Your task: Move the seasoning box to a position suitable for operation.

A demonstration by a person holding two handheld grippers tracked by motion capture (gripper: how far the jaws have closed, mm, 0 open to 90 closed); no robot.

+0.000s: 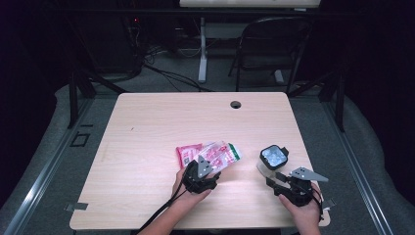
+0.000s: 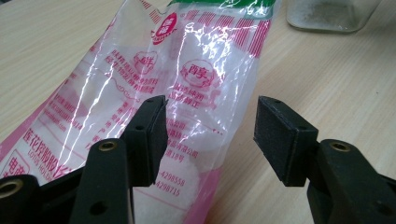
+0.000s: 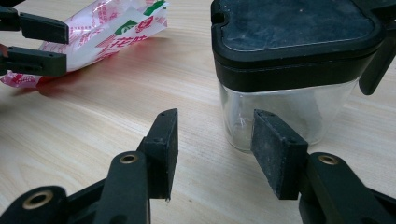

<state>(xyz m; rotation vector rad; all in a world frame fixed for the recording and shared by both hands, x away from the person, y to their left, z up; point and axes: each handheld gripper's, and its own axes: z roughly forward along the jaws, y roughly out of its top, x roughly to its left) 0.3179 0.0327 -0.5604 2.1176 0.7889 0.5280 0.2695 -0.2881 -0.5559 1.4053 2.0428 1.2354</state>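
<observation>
Left gripper view: plastic bag (image 2: 187,93) cut off at 12 and 9 o'clock edges, its near end hidden behind the pads (image 2: 149,135); small print too blurred to read. Jar (image 2: 331,14) cropped at 1 o'clock, base alone seen. Right gripper view: jar's lid (image 3: 299,28) cut off at 12 o'clock.
</observation>
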